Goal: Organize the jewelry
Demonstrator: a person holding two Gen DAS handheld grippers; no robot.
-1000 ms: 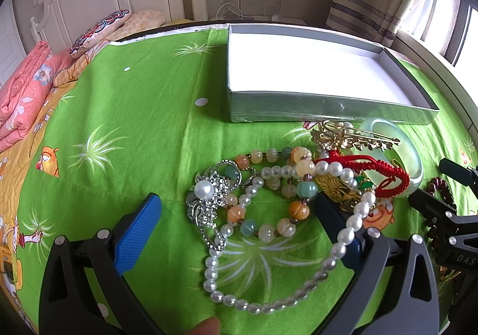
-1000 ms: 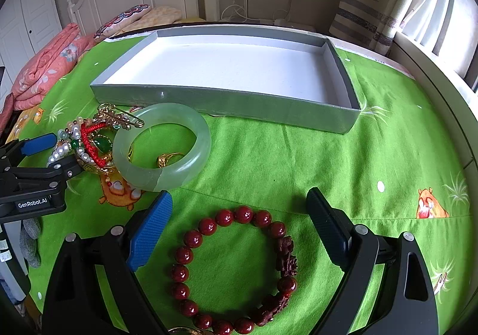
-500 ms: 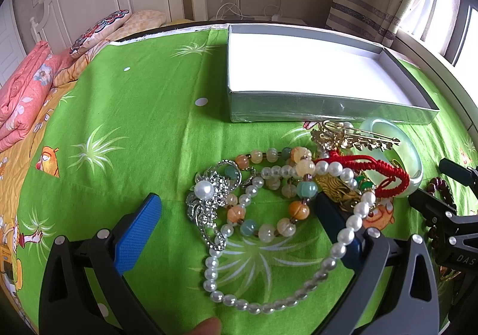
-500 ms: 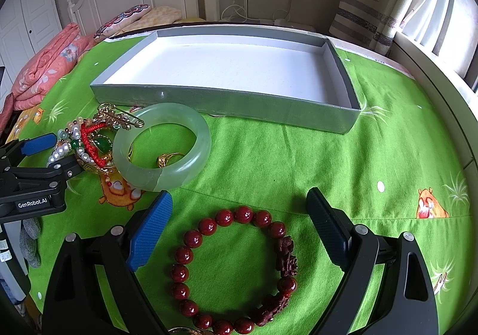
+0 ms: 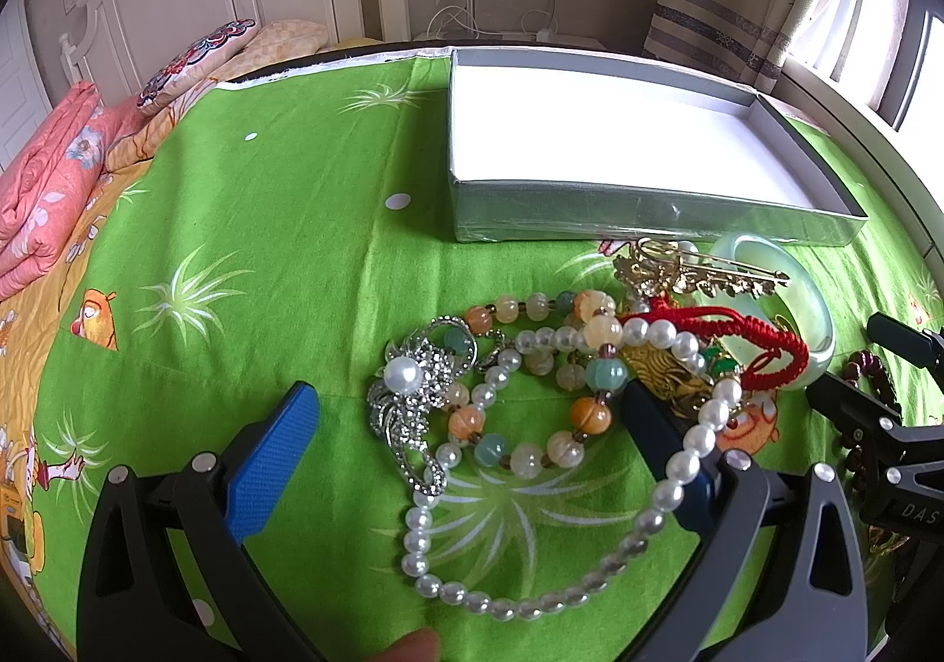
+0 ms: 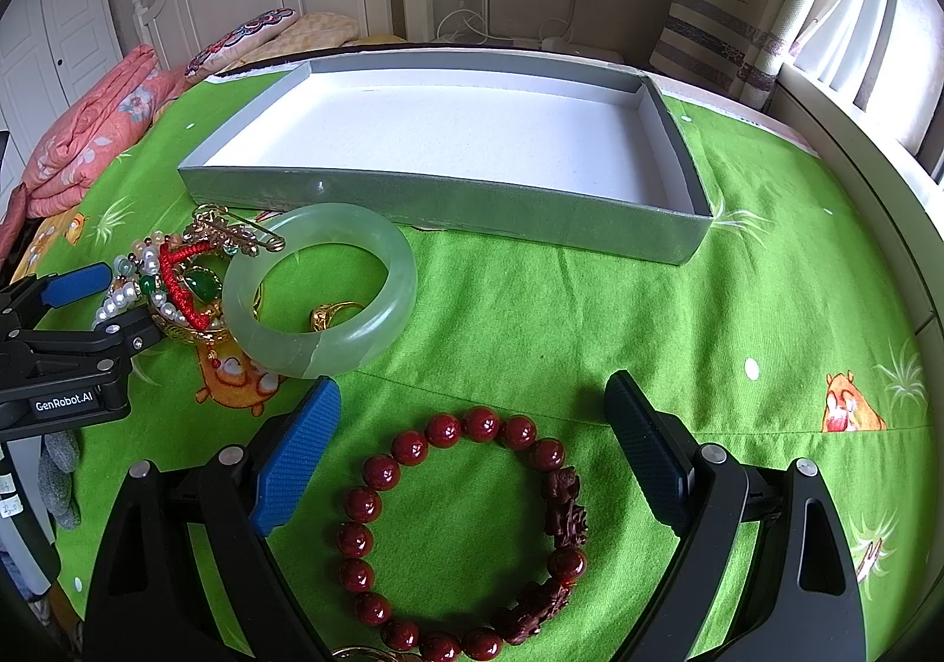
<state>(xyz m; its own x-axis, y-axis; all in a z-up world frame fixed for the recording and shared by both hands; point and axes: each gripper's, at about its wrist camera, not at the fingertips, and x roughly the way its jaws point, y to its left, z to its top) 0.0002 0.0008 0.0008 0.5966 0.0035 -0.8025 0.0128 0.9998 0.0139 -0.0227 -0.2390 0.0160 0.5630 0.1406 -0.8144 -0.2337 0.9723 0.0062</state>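
Left claw (image 5: pixel 466 426): you hold it spread wide, pinching nothing; its fingers straddle the tangled pile.
Pearl necklace (image 5: pixel 678 470): it drapes over your right-hand finger, so closing now would likely snag it.
Right claw (image 6: pixel 472 426): you hold it spread too, pinching nothing.
Red bead bracelet (image 6: pixel 377 472): it lies flat between those fingers, probably lined up for a pick.
Jade bangle (image 6: pixel 389 255): just beyond, beside the pile.
Grey box (image 6: pixel 448 202): farther on the green bedsheet (image 6: pixel 767 308); nothing inside yet.

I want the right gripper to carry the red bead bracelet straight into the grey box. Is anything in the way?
Nothing visible blocks it. The red bead bracelet lies between the open right gripper fingers; bare green cloth leads to the grey box. The jade bangle sits off left.
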